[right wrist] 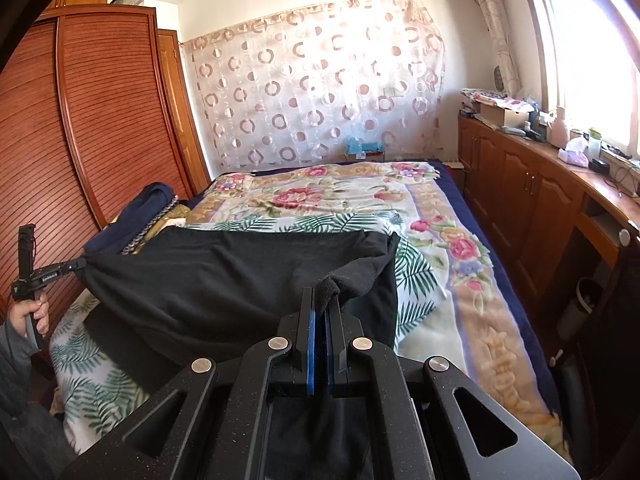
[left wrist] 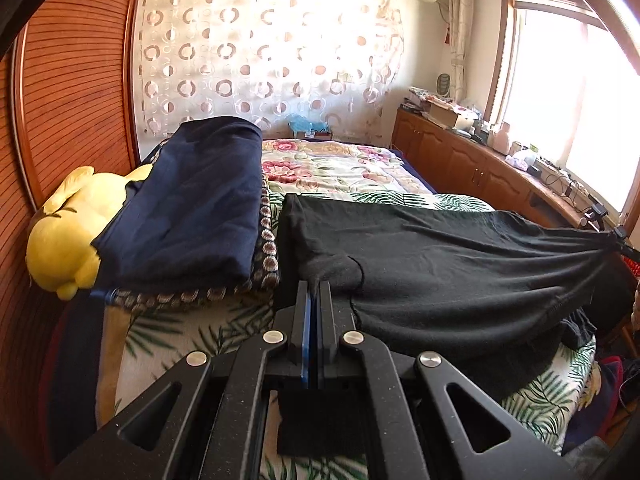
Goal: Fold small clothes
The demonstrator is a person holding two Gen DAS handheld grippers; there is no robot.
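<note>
A black garment (left wrist: 452,264) hangs stretched between both grippers above the leaf-print bed cover (left wrist: 200,332). My left gripper (left wrist: 315,286) is shut on one corner of it, and black cloth bunches at its fingertips. In the right wrist view the same black garment (right wrist: 224,280) spans leftward, with my right gripper (right wrist: 320,294) shut on its other bunched corner. The left gripper (right wrist: 76,266) shows at the far left of that view, held by a person's hand (right wrist: 34,314). The right gripper (left wrist: 618,236) shows at the far right of the left wrist view, pinching the cloth.
A folded navy garment (left wrist: 196,208) lies on a patterned cushion beside a yellow plush toy (left wrist: 68,236) at the left. A floral blanket (right wrist: 360,196) covers the far bed. Wooden cabinets (right wrist: 532,200) with clutter run along the right, and a slatted wardrobe (right wrist: 92,136) stands left.
</note>
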